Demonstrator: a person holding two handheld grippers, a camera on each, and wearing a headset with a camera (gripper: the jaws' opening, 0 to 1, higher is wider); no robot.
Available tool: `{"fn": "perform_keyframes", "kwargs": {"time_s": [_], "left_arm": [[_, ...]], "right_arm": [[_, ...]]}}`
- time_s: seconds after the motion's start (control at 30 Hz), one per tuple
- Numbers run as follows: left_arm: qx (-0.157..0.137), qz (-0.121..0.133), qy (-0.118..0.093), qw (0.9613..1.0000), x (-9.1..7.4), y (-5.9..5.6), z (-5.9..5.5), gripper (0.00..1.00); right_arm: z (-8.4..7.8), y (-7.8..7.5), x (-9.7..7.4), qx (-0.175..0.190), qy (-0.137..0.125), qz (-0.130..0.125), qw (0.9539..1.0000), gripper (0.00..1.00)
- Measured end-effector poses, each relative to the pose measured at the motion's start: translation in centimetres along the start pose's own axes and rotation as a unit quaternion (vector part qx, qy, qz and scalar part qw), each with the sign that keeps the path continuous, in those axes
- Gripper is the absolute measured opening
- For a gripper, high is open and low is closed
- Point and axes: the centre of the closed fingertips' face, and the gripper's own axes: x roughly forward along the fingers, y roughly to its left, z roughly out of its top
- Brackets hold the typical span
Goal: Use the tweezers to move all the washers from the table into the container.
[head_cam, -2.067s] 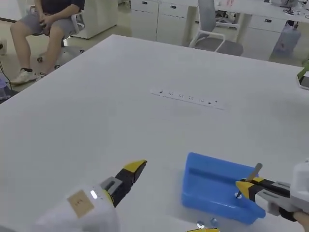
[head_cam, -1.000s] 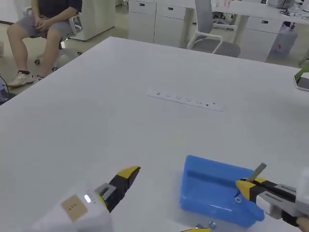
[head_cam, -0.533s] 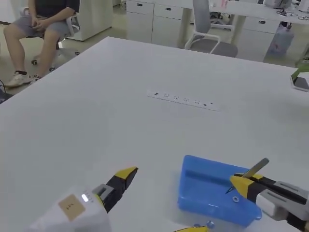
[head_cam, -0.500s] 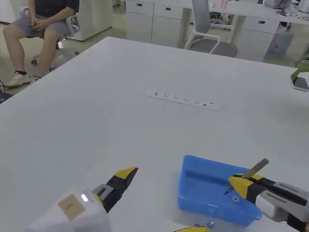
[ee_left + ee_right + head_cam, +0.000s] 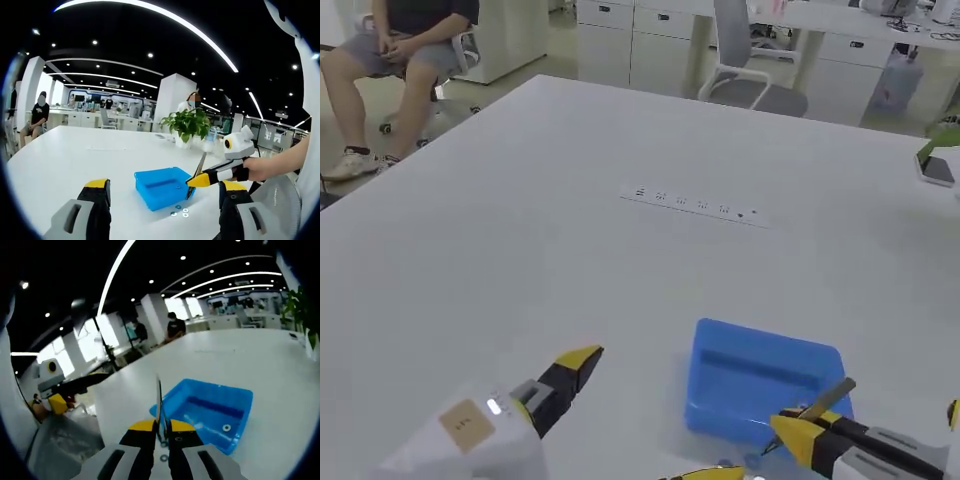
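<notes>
In the head view our right gripper (image 5: 790,434) pinches the tweezers (image 5: 832,393) above the near wall of the blue container (image 5: 720,350), and their tips slant down past it. In the left gripper view our left gripper (image 5: 164,183) stands spread and empty, farther off. The washers (image 5: 179,210) lie on the table (image 5: 60,160) just outside that wall, close by the steeply tilted tweezers. In the right gripper view one washer (image 5: 226,428) rests inside the container.

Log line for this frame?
left gripper open; right gripper shut on metal tweezers; blue plastic container: silver washer inside; washers on white table
</notes>
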Motion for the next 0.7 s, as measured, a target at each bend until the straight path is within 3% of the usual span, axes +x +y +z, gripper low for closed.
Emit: {"fn": "perform_keyframes", "kwargs": {"time_s": [0.23,0.7], "left_arm": [[0.002,0.001,0.004,1.0,0.0,0.0,-0.2,0.91],[0.004,0.002,0.01,0.9999,0.0,0.1,-0.4,0.9]], "right_arm": [[-2.3,-0.4,0.5,-0.016,0.039,0.0,0.9991,0.06],[-3.8,-1.0,1.0,-0.022,0.057,-0.003,0.9981,0.07]]}}
